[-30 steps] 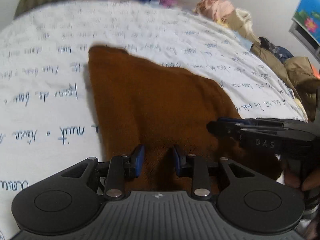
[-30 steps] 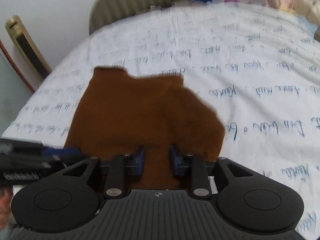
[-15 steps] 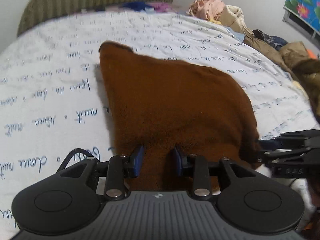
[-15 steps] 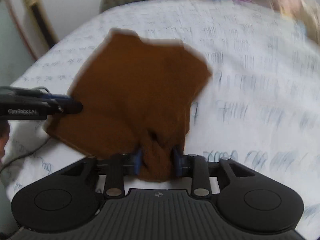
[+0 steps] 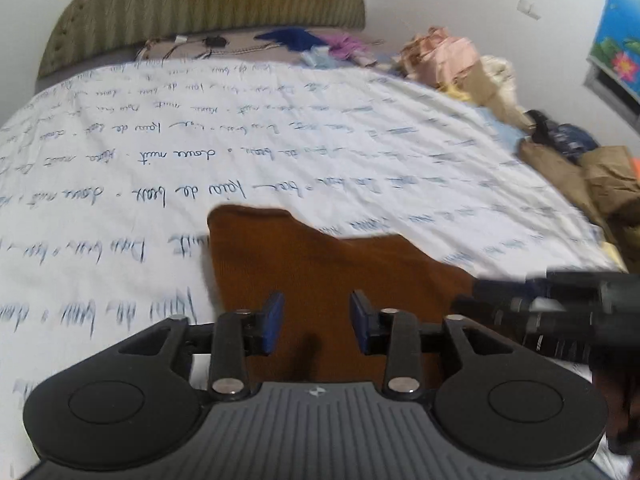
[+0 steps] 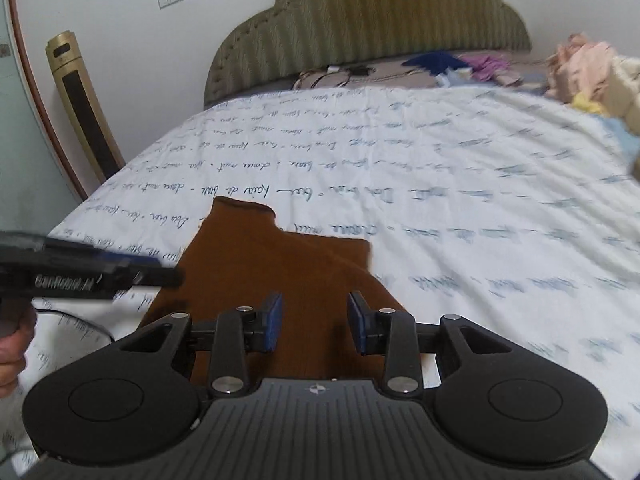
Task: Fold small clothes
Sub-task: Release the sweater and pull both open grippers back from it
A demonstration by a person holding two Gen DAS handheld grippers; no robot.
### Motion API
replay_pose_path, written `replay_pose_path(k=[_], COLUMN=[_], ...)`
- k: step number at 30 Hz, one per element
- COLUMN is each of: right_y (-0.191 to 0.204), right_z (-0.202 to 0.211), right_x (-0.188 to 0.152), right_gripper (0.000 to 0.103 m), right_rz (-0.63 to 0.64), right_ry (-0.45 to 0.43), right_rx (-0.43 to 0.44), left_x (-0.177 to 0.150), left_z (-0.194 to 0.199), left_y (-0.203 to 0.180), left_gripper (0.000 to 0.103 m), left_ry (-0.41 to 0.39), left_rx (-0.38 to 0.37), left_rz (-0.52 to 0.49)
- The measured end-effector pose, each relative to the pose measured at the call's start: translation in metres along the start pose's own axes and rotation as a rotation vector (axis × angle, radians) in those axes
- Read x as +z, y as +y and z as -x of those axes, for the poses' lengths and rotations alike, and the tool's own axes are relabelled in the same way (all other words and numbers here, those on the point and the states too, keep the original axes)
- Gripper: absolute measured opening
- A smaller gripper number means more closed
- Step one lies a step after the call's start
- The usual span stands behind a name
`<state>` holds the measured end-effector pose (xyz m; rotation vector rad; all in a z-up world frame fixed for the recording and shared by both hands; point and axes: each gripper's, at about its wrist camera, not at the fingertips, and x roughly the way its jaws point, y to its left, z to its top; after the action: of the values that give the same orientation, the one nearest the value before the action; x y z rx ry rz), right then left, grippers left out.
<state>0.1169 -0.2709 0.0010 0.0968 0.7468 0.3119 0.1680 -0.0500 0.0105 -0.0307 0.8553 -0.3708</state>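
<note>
Fold laid: left gripper (image 5: 316, 322) opening, right gripper (image 6: 314, 322) unclenched, both clear above brown garment (image 6: 280, 272); next fold needs a fresh edge grasp.

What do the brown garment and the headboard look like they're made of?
Brown garment: looks like a soft, matte knit or fleece; no sheen, limp edges, though blur hides the weave. Headboard: seems olive upholstery fabric, ribbed in vertical channels, with a stitched or studded scalloped border.

The left gripper (image 5: 316, 322) tilts down over the brown garment (image 5: 320, 276), its jaws opening with nothing pinched between the blue pads. The right gripper (image 6: 314, 322) hovers over the garment's near edge, jaws apart and clear of the cloth, just beside the left.
</note>
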Motion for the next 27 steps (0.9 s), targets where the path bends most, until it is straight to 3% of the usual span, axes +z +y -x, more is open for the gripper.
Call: replay_pose_path(k=[4,6,9,12,16,22,27], right_y=[-0.005,-0.008,-0.017,-0.022,-0.015,0.008,0.033], right_z=[-0.058,-0.062,-0.064,-0.052,-0.008,0.051,0.049], right_x=[0.0,-0.008,-0.006,-0.004,-0.016,-0.054,-0.091], right_gripper=[0.038,0.046,0.047,0.047,0.047,0.047,0.048], right_rz=[-0.024,-0.021,-0.078,-0.098,-0.1,-0.066,-0.024], right_ry=[0.137,0.113,0.129,0.107,0.009,-0.042,-0.037], right_rx=[-0.083,-0.086,-0.052,-0.025,-0.017,0.002,-0.1], left_x=[0.005,0.0,-0.004,-0.005,-0.022,-0.063,-0.085], left_z=[-0.063,-0.067,-0.066,-0.051,-0.016,0.036,0.046], left_y=[0.019,0.016,0.001,-0.004,0.004,0.002,-0.01], left_gripper=[0.043,0.044,0.044,0.044,0.045,0.048,0.048], left_ry=[0.088,0.044,0.045,0.025,-0.003,-0.058,-0.08], left_rx=[0.041,0.043,0.097,0.11,0.108,0.198,0.254], left_rz=[0.062,0.023,-0.049,-0.054,-0.013,0.015,0.035])
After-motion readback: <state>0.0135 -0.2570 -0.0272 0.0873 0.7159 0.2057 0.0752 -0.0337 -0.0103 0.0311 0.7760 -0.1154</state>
